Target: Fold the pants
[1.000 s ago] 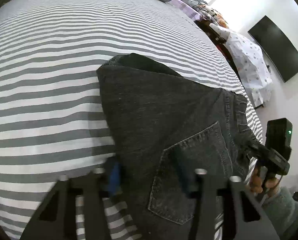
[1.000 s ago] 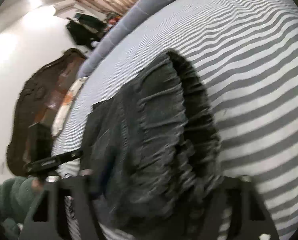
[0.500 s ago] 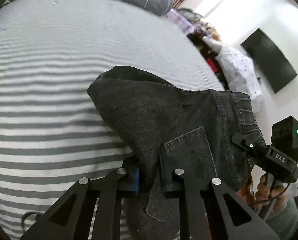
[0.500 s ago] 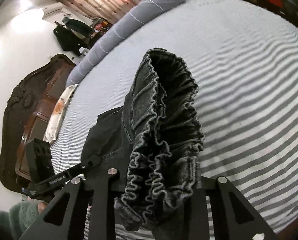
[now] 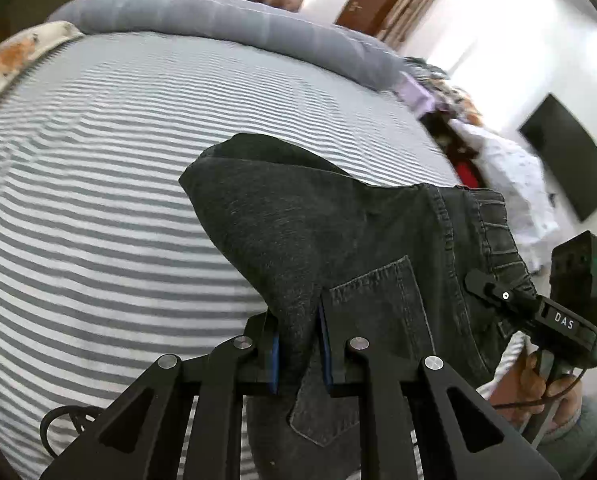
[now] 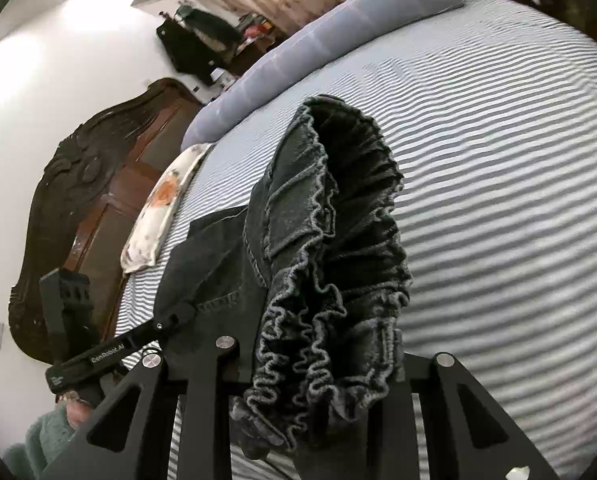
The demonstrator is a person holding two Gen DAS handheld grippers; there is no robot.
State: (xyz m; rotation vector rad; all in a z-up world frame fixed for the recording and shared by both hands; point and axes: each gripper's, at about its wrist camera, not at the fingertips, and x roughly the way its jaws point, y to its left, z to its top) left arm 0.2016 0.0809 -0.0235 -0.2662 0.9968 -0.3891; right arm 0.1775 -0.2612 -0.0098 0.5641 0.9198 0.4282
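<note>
Dark grey denim pants (image 5: 338,240) hang lifted over a grey-and-white striped bed (image 5: 98,200). My left gripper (image 5: 298,348) is shut on the pants' folded edge beside the back pocket (image 5: 378,320). My right gripper (image 6: 310,364) is shut on the ruffled elastic waistband (image 6: 330,280), which bunches over its jaws and hides the fingertips. Each gripper shows in the other's view: the right gripper (image 5: 498,292) at the waistband, the left gripper (image 6: 166,320) at the pants' left side.
A long grey bolster (image 5: 218,16) lies along the bed's far edge. A carved dark wood headboard (image 6: 78,208) and a floral pillow (image 6: 158,208) are at the left. A black TV (image 5: 570,156) hangs on the white wall. A cluttered bench (image 5: 506,168) stands beside the bed.
Both grippers closed on the pants and lifted them off the bed. The cloth now hangs bunched between them, higher than before.
</note>
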